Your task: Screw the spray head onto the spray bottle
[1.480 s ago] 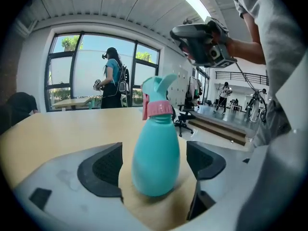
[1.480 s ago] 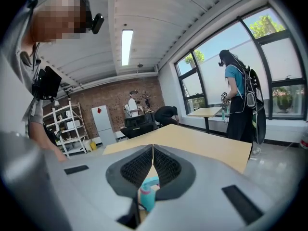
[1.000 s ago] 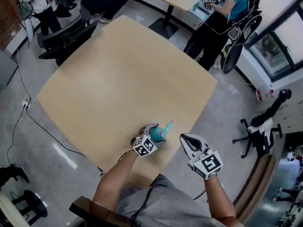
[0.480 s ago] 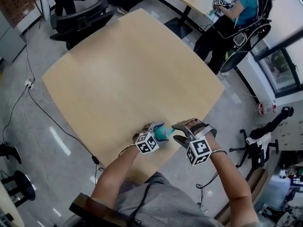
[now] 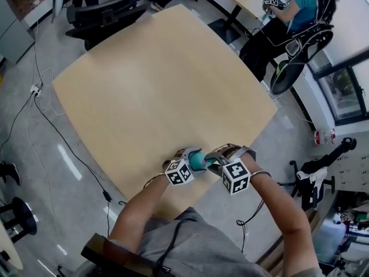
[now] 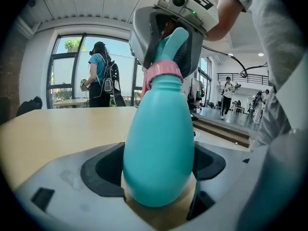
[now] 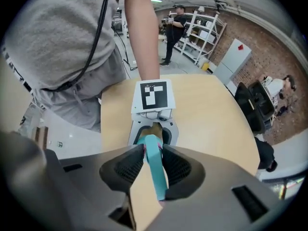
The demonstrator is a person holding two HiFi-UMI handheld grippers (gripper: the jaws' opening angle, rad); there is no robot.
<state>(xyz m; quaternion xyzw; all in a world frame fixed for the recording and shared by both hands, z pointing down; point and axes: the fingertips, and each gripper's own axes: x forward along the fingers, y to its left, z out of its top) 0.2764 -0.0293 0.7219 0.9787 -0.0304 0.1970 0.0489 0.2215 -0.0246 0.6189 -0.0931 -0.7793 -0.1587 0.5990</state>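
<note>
**A:** Where the two grippers meet, low in the middle of the head view, what sits between them?

**B:** The spray bottle (image 6: 159, 148), a teal egg-shaped body. It is held at the near edge of the table (image 5: 155, 79), just ahead of the person's lap.

**A:** Which gripper has the body?

**B:** The left gripper (image 5: 190, 159). In its own view the bottle fills the gap, both dark pads lie against its sides, and the jaws are clamped on it at a wide spread.

**A:** And the spray head (image 7: 155, 170)?

**B:** It is on the bottle's neck, with a pink collar (image 6: 163, 71) right where the neck ends. Whether the collar is fully screwed down I cannot tell.

**A:** The right gripper (image 5: 210, 160)?

**B:** It comes in from the right of the frame, facing the left one. Its jaws are closing with the teal head between them, and the ribbed pads touch the head on both sides.

**A:** Does the bottle rest on the table?

**B:** I cannot tell from any view.

**A:** Anything else on the tabletop?

**B:** Only the bare wood shows. A person in a teal top (image 5: 300, 10) sits at another table in the upper right of the frame.
</note>
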